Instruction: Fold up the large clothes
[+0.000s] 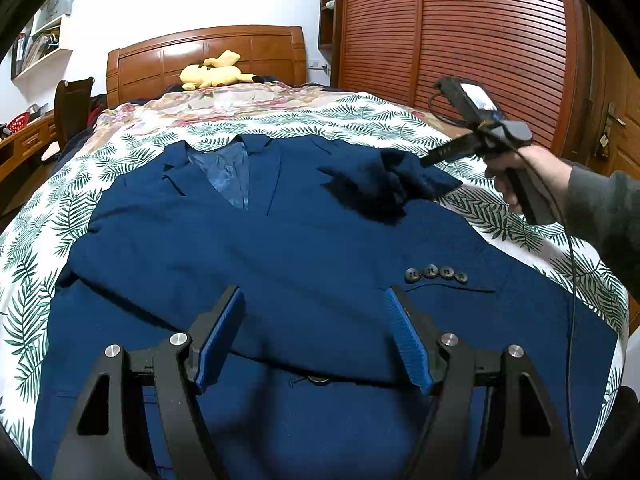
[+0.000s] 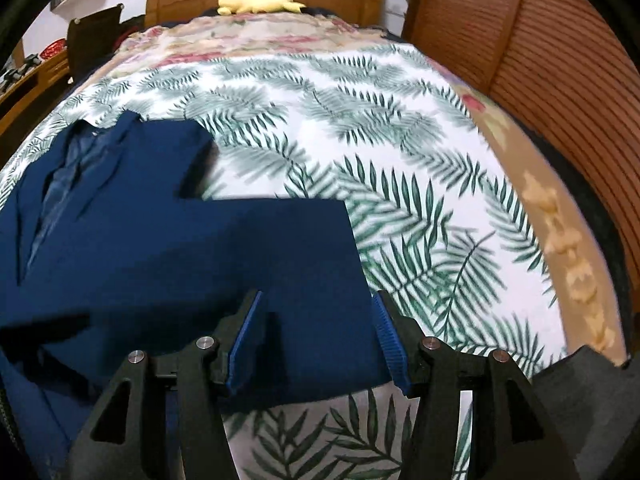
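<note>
Both grippers are standing spread and pinching nothing over the navy jacket (image 1: 280,248), lying flat mid-frame on the bed (image 2: 400,160) — sleeve-folding step; next, right gripper (image 2: 316,340) needs fabric between its jaws — left gripper (image 1: 314,332) is hovering.

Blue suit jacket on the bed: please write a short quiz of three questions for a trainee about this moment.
1. True or false: the blue suit jacket lies on a leaf-print bedsheet.
2. How many sleeve buttons show in a row? A two, B four, C six.
3. The left gripper has its jaws ____, with nothing pinched between them.

Key: 1 true; 2 B; 3 open.
</note>
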`<state>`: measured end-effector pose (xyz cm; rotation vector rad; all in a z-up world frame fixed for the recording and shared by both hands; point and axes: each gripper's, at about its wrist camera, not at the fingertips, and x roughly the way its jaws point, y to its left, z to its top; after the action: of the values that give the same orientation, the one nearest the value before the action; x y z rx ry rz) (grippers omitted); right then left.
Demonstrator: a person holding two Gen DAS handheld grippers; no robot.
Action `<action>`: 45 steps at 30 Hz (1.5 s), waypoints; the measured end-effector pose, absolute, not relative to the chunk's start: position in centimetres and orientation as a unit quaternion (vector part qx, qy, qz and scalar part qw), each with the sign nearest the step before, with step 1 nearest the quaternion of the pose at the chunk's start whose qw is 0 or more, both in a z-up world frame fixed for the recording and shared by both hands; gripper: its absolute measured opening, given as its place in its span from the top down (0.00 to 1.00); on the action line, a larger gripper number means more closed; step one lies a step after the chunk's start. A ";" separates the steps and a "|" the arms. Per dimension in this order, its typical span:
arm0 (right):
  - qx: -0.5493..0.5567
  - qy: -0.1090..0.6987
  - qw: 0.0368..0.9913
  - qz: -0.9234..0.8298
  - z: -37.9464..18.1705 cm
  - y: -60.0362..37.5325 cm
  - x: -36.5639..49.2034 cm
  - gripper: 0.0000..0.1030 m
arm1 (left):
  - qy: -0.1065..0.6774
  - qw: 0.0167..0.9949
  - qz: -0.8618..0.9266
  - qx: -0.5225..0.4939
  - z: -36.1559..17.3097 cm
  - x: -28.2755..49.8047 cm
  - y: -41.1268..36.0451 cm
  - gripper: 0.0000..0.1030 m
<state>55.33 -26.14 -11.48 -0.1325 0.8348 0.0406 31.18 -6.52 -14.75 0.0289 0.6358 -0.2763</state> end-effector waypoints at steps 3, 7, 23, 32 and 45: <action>-0.053 0.416 0.908 0.016 -12.6 -26.5 56.1 0.44 | 0.312 0.940 -0.135 0.014 -14.8 31.2 -6.5 0.29; -0.007 0.426 0.904 0.025 -13.6 -28.3 56.7 0.40 | 0.315 0.940 -0.134 0.006 -14.8 31.4 -6.3 0.29; -0.013 0.451 0.889 0.079 -13.8 -28.3 55.7 0.84 | 0.247 0.963 -0.110 0.004 -11.2 29.6 -4.1 0.01; -0.074 0.336 0.933 0.109 -6.6 -23.2 48.8 0.88 | 0.258 0.962 -0.093 0.006 -10.9 28.3 -1.6 0.01; -0.106 0.227 0.922 0.296 3.3 -11.3 34.3 0.87 | 0.246 0.969 -0.031 -0.004 -9.3 24.9 3.5 0.01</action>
<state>34.31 -11.26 3.33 -0.2174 0.4666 0.6079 24.92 3.51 -9.27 -0.0080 0.4975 -0.0624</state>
